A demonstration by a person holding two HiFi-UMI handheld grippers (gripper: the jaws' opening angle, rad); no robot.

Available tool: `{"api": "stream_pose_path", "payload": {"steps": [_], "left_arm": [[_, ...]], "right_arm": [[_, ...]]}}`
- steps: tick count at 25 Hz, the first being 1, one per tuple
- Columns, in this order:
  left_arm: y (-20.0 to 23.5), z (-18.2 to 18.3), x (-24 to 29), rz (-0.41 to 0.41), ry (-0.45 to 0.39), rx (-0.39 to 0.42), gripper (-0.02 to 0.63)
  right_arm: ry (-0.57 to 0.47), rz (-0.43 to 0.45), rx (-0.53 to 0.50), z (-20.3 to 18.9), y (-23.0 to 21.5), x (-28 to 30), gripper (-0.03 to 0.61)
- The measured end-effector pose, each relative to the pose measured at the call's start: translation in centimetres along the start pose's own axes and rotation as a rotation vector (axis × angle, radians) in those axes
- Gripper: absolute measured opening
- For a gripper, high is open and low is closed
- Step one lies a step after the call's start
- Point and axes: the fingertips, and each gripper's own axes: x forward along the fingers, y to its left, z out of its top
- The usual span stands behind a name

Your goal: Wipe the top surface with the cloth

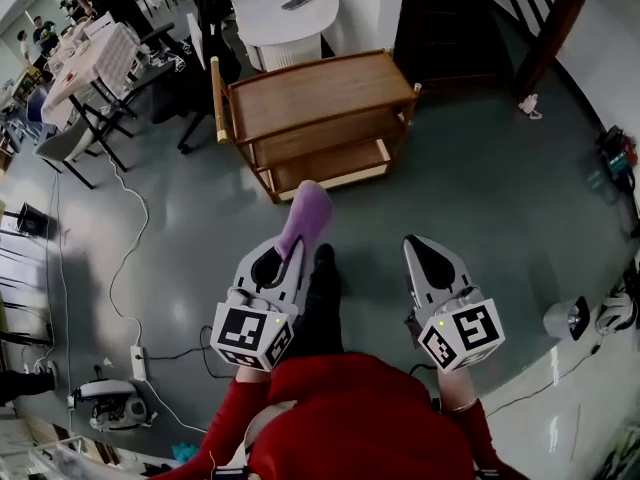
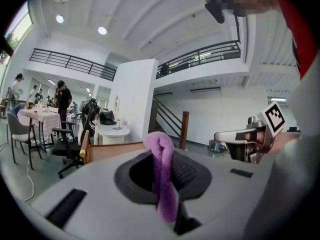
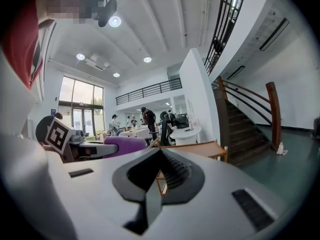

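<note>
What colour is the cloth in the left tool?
The cloth is light purple; the left gripper view shows it best.

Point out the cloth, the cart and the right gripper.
cloth (image 1: 305, 213), head view, its free end.
cart (image 1: 315, 93), head view, bare top shelf.
right gripper (image 1: 418, 243), head view, the tips of its shut jaws.

Purple cloth (image 2: 163, 176) upright in the closed left claw (image 2: 161, 154), wooden cart (image 2: 115, 150) beyond.

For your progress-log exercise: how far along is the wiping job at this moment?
Done: the purple cloth is clamped in the left hand-held gripper. In hand: it hangs short of the wooden cart, not touching. Left: wiping its top surface. The right hand-held gripper is shut, empty.
</note>
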Motion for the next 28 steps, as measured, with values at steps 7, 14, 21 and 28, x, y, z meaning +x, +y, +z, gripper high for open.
{"api": "stream_pose_path", "payload": {"steps": [7,14,21,28], "left_arm": [[8.7,-0.1,11.5,-0.002,0.036,-0.061,0.048],[15.6,4.4,20.1,-0.005,0.038,-0.069,0.048],[17.7,5.0,25.3,0.033,0.059,-0.101,0.048],[17.3,1.7,32.0,-0.055,0.187,-0.174,0.048]], "right_arm": [[-0.001,-0.006,-0.023,3.5,-5.6,13.6,0.005],[0.01,-0.031,-0.021,7.7,-10.8,23.3,0.005],[0.04,0.012,-0.058,8.9,-14.2,29.4,0.005],[0.054,-0.015,-0.023,8.4,-18.2,30.0,0.005]]}}
